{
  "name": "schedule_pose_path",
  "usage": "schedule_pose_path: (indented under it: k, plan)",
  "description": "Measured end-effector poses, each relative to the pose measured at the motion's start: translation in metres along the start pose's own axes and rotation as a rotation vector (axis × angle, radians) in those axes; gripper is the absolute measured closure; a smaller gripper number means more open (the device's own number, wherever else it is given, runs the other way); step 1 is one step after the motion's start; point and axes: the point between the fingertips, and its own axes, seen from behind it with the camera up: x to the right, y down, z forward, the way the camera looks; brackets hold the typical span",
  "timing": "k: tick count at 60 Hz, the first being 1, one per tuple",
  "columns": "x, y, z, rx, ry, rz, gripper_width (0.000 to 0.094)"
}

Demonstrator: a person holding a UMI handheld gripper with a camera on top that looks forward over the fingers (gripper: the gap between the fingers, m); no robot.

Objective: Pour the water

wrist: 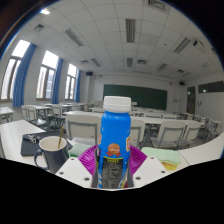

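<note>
Gripper view shows the gripper (115,163) clamped on a capped blue bottle (115,135). Pouring into the black mug (50,152) hasn't begun.

hand-held gripper (115,160) clamps a blue bottle (116,135) upright, dark mug (50,152) beside it.

The room is evenly bright. Daylight comes through the tall windows (45,75), which are washed out to white glare, and long ceiling lights (131,30) add more from above. Shadows are soft and faint. The wide lens bends straight lines strongly toward the edges, curving the ceiling (100,25) into an arch. The distant blackboard (135,96) looks slightly soft.
</note>
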Motion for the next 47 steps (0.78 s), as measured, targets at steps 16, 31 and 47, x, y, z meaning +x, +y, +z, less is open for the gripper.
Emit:
schedule_pose_path:
  k: [16, 31, 47]
  plan:
    - [0.016, 0.017, -0.016, -0.120, 0.057, 0.017, 0.0092]
    - [-0.031, 0.003, -0.134, -0.075, -0.095, 0.066, 0.0092]
    - [-0.052, 0.011, -0.199, -0.026, -0.119, 0.099, 0.0085]
